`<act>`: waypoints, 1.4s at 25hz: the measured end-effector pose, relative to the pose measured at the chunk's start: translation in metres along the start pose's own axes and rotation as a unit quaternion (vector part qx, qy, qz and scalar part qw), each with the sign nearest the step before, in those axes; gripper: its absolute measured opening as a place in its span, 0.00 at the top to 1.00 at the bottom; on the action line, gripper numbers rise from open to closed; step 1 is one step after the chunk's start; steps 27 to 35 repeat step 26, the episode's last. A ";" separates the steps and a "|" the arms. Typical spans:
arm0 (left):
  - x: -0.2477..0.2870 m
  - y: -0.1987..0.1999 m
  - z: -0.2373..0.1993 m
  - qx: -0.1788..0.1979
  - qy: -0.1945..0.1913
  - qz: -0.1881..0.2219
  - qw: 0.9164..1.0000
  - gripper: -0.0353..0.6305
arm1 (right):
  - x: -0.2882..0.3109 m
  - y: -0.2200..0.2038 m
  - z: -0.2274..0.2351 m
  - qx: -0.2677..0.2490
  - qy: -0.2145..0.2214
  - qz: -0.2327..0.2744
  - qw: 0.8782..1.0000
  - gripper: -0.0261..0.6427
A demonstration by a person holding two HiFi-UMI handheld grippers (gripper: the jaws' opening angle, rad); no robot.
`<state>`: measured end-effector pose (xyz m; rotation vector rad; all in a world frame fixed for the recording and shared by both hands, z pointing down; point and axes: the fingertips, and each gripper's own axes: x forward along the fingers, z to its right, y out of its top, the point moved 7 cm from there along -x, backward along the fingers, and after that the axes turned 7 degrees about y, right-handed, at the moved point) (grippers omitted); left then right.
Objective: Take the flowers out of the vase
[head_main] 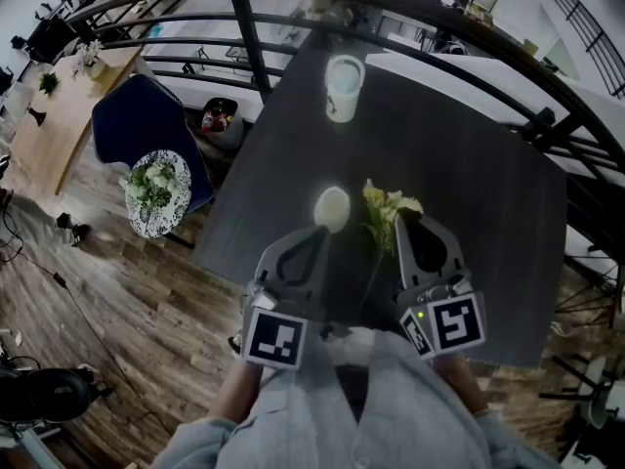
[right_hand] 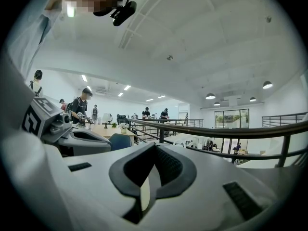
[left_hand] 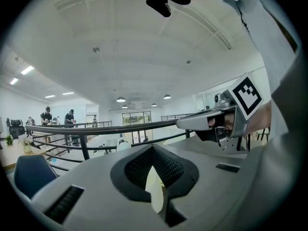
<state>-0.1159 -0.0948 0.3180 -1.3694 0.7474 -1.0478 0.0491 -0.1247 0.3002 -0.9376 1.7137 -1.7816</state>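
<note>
A bunch of pale yellow flowers lies on the dark table, its thin stem running back toward me between the two grippers. A small white rounded vessel stands just past the tip of my left gripper, which is shut with nothing in it. My right gripper rests right of the blooms, shut and holding nothing. A taller white vase stands at the table's far edge. Both gripper views look level over the table, with closed jaws and no flower between them.
A black railing curves round the far side of the table. Below it on the wooden floor are a blue chair and a round side table with a bouquet. People stand at distant desks.
</note>
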 end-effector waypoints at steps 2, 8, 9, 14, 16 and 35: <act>0.000 0.000 0.001 -0.001 0.000 -0.001 1.000 0.95 | 0.000 0.000 0.000 -0.003 0.002 -0.002 1.000 0.97; 0.001 -0.001 0.000 -0.003 0.000 0.000 1.000 0.95 | 0.001 -0.003 0.000 -0.001 0.003 -0.004 1.000 0.97; 0.001 -0.001 0.000 -0.003 -0.001 0.000 1.000 0.95 | 0.001 -0.003 0.000 -0.001 0.004 -0.004 1.000 0.97; 0.001 -0.001 0.001 -0.002 -0.003 0.000 1.000 0.95 | 0.001 -0.004 0.000 0.000 0.007 -0.008 1.000 0.97; 0.001 -0.001 0.000 -0.004 -0.002 0.002 1.000 0.95 | 0.003 -0.004 -0.002 -0.001 0.009 -0.009 1.000 0.97; 0.000 -0.001 -0.003 -0.004 -0.002 0.000 1.000 0.95 | 0.007 -0.005 -0.004 0.000 0.016 -0.012 1.000 0.97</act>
